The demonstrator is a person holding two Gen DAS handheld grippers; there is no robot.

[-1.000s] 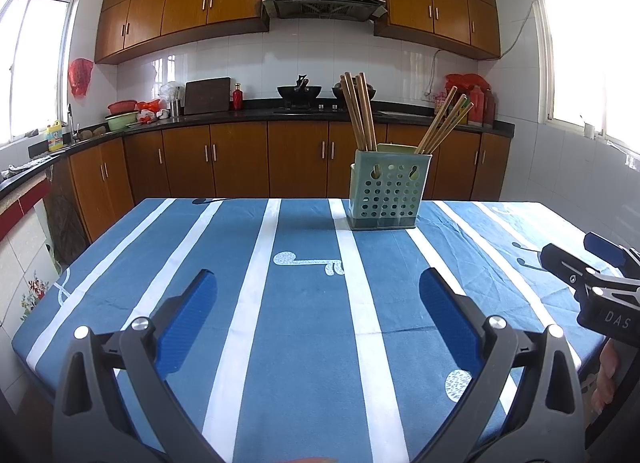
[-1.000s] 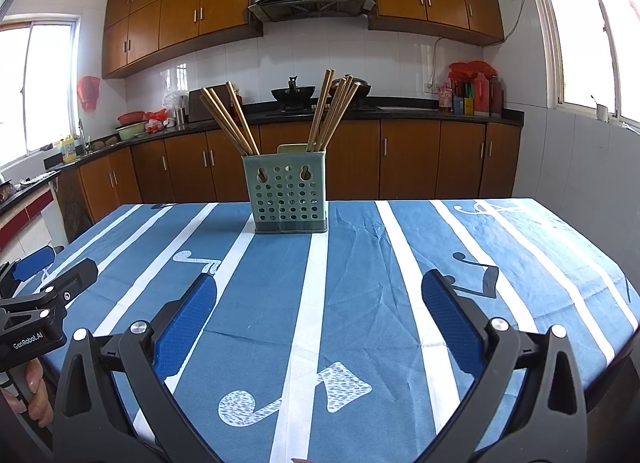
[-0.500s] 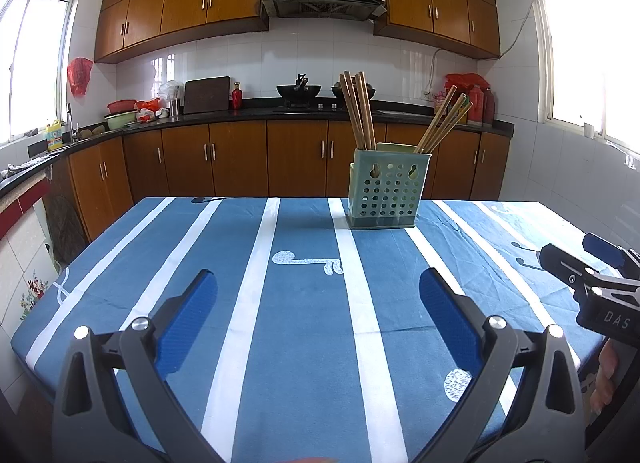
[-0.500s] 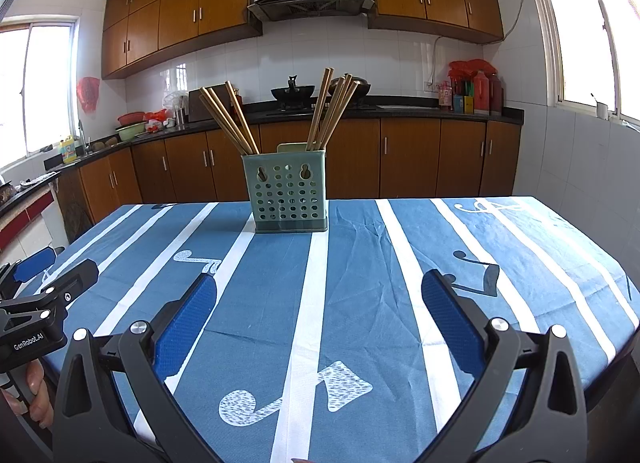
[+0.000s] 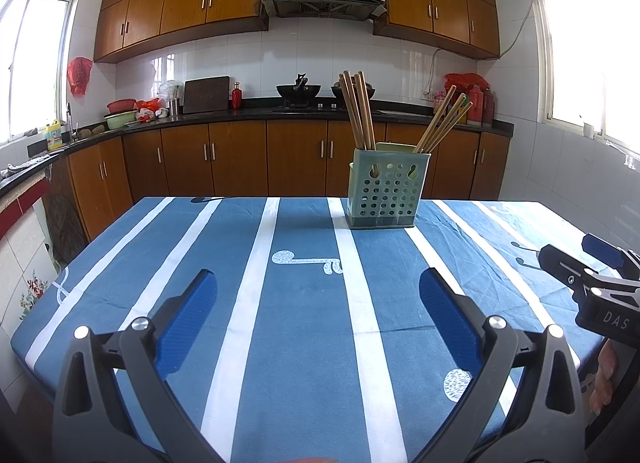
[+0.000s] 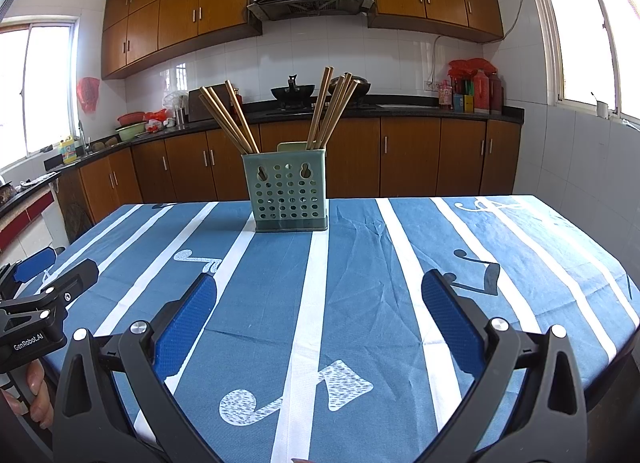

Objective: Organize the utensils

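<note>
Upright at the far end of the blue white-striped tablecloth (image 5: 304, 303), a perforated green plastic holder (image 5: 386, 193) of wooden chopsticks (image 5: 358, 111) is seen; left gripper (image 5: 318, 317) and right gripper (image 6: 320, 317) are held empty, jaws spread.

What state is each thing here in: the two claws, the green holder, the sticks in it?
Left gripper: open, empty, above the tablecloth.
Right gripper: open, empty.
Holder: upright on the tablecloth, far side.
Chopsticks: standing in the holder in two bunches, one leaning left, one leaning right.
</note>
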